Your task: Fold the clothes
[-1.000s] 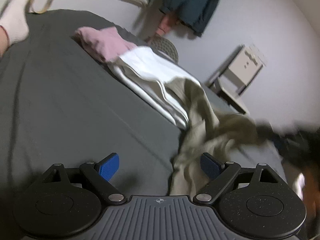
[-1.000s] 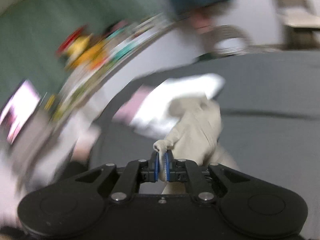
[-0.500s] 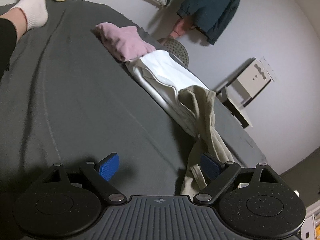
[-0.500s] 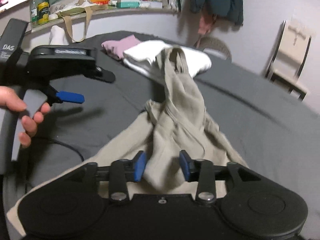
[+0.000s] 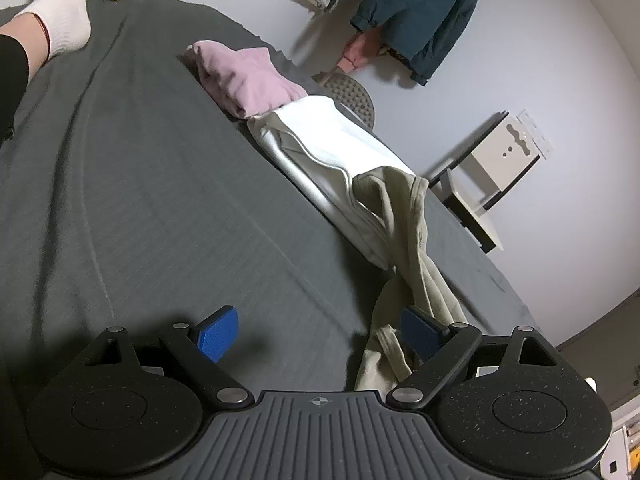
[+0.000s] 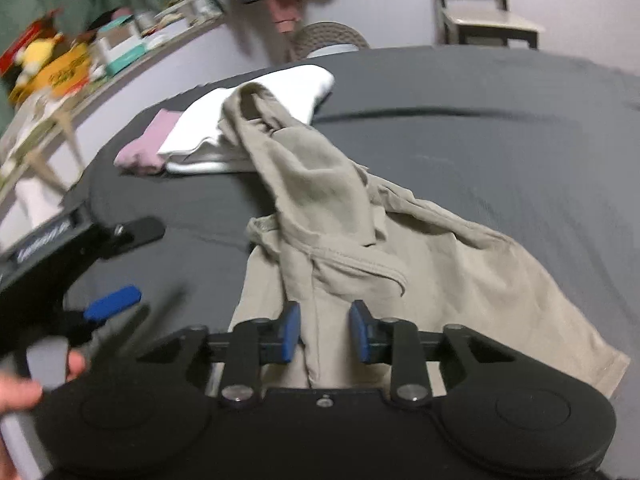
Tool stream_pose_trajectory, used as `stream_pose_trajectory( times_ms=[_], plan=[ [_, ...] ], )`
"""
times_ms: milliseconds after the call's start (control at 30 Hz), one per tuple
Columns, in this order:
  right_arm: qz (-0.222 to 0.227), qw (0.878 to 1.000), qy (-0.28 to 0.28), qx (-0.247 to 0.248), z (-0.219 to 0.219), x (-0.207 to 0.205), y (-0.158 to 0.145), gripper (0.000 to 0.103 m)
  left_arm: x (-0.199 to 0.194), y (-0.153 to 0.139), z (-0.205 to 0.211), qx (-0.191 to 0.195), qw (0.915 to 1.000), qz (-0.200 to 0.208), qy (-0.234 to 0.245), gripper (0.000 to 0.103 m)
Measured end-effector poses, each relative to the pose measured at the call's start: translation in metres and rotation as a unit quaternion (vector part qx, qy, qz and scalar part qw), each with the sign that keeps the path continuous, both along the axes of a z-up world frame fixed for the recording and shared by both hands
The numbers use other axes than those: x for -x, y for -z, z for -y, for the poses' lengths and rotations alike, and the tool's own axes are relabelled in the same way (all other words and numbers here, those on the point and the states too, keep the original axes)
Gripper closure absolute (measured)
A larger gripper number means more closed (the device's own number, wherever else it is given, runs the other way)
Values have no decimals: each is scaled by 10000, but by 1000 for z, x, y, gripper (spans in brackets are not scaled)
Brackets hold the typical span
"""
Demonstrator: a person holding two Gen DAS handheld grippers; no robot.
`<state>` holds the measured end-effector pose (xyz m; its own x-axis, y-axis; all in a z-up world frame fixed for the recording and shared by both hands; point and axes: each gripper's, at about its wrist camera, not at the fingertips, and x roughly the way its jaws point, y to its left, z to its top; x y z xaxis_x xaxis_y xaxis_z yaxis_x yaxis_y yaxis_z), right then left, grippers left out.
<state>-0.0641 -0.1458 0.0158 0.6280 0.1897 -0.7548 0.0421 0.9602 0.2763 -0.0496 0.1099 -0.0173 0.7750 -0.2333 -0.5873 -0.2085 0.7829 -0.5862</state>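
A crumpled beige garment (image 6: 360,240) lies on the dark grey bed (image 6: 500,140), one end draped over a folded white garment (image 6: 276,96). My right gripper (image 6: 324,332) is open just above the beige cloth, a fold of which lies between its blue pads without being pinched. In the left wrist view the same beige garment (image 5: 412,248) trails down past my open left gripper (image 5: 320,332), whose right pad (image 5: 420,330) sits against the cloth. A folded pink garment (image 5: 244,76) lies beyond the folded white garment (image 5: 336,148).
A person's leg in a white sock (image 5: 64,8) rests on the bed at far left. A dark coat (image 5: 420,12) hangs on the wall. A small white chair (image 5: 484,184) and a round stool (image 5: 352,96) stand beyond the bed. A cluttered shelf (image 6: 80,64) runs along the left.
My right gripper opened and let go of the beige garment, which now lies spread on the bed. The left gripper stayed open and shifted slightly closer to the cloth.
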Motion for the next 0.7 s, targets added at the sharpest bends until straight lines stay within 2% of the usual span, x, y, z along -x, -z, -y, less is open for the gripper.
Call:
stream_pose_trajectory(
  times_ms=[200,400,467,567,633,700],
  plan=[
    [-139,9998,43,-115,-6,-9,7,75,0,0,3,-34,9999,-27,114,14],
    [-116,9990,323,-277,1,-13,14,98,-1,2,6,-40,9998,-77,180,14],
    [-52,9988,308,-384,5,-13,15,100,-1,2,7,-50,9998,-91,185,14],
    [215,9976,20,-663,7,-6,8,101,0,3,7,-63,9998,-99,171,14],
    [359,9969,-287,-635,3,0,1,100,-1,3,5,-62,9998,-97,131,14],
    [403,9977,-347,-432,0,4,-2,96,-1,3,4,-53,9999,-118,98,14]
  ],
)
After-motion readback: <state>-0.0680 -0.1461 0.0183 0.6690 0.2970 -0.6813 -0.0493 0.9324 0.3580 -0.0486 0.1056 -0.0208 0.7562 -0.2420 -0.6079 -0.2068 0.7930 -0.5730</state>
